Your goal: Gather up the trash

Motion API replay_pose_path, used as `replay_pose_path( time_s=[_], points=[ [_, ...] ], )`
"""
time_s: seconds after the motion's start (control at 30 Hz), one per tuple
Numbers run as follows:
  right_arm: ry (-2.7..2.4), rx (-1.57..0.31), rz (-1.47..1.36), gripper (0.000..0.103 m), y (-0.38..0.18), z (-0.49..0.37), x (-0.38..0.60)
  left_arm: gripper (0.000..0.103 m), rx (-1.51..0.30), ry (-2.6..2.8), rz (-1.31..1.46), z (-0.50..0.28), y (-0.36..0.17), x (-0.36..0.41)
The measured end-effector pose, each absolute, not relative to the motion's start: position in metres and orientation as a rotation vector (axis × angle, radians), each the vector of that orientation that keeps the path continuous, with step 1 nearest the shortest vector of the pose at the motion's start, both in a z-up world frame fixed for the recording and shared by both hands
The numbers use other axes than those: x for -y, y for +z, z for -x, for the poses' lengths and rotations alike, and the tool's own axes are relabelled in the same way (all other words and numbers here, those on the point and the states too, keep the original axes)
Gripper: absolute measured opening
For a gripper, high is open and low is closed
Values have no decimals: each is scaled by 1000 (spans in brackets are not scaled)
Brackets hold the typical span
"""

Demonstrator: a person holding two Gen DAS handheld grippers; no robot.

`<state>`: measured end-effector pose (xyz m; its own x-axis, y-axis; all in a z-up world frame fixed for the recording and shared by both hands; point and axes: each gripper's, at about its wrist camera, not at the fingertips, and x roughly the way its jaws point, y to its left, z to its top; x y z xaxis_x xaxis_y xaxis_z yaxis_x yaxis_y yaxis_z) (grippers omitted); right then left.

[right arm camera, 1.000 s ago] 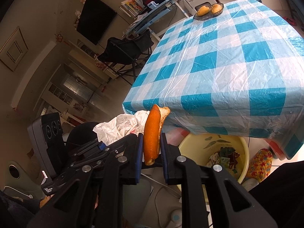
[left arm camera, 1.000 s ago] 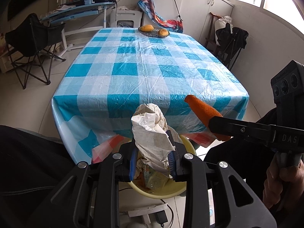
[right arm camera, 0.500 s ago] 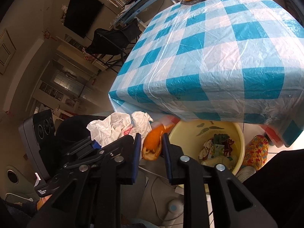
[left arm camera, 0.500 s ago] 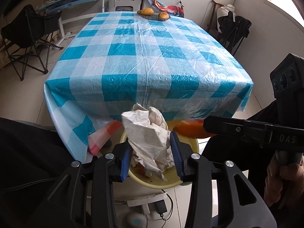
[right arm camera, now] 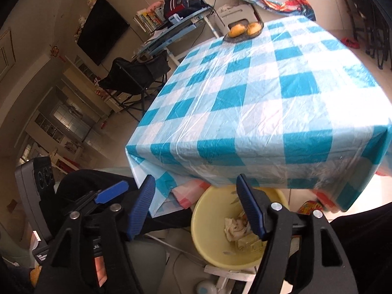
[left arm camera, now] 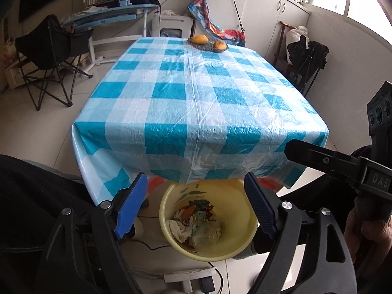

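A yellow trash bin (left arm camera: 241, 210) (right arm camera: 208, 223) stands on the floor under the near edge of the table. Inside it lie crumpled white paper (left arm camera: 180, 229) (right arm camera: 232, 227), an orange peel (left arm camera: 188, 210) and other scraps. My left gripper (left arm camera: 196, 203) hangs above the bin, its jaws opening wide with nothing between them. My right gripper (right arm camera: 196, 204) is beside it over the bin's left rim, its jaws also opening and empty. In the left wrist view the right gripper's black finger (left arm camera: 318, 158) reaches in from the right, held by a hand (left arm camera: 365, 230).
The table wears a blue and white checked cloth (left arm camera: 196, 93) (right arm camera: 269, 93), with a dish of yellow fruit (left arm camera: 208, 42) (right arm camera: 245, 30) at its far end. A power strip and cables (left arm camera: 186, 276) lie on the floor by the bin. Folding chairs (left arm camera: 46, 56) stand around.
Both grippers opened. The crumpled paper dropped from the left gripper and the orange peel from the right one; both now lie in the yellow bin.
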<state>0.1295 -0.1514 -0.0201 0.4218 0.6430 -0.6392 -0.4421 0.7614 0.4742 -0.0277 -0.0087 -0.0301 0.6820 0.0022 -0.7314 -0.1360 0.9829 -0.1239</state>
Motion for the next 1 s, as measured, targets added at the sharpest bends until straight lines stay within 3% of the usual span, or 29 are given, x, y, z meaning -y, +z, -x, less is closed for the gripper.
replay_pose_path(
  time_s=[0.2,0.4,1.0],
  points=[
    [537,-734,-84,89,1,-117,148,89,-705,101,149,33,-13,10],
    [442,-616,-26,94,10,-111,154,92,-600,140,140,41,2,8],
    [444,-378,73,96,30,-88,140,96,-381,239,80,63,30,9]
  ],
)
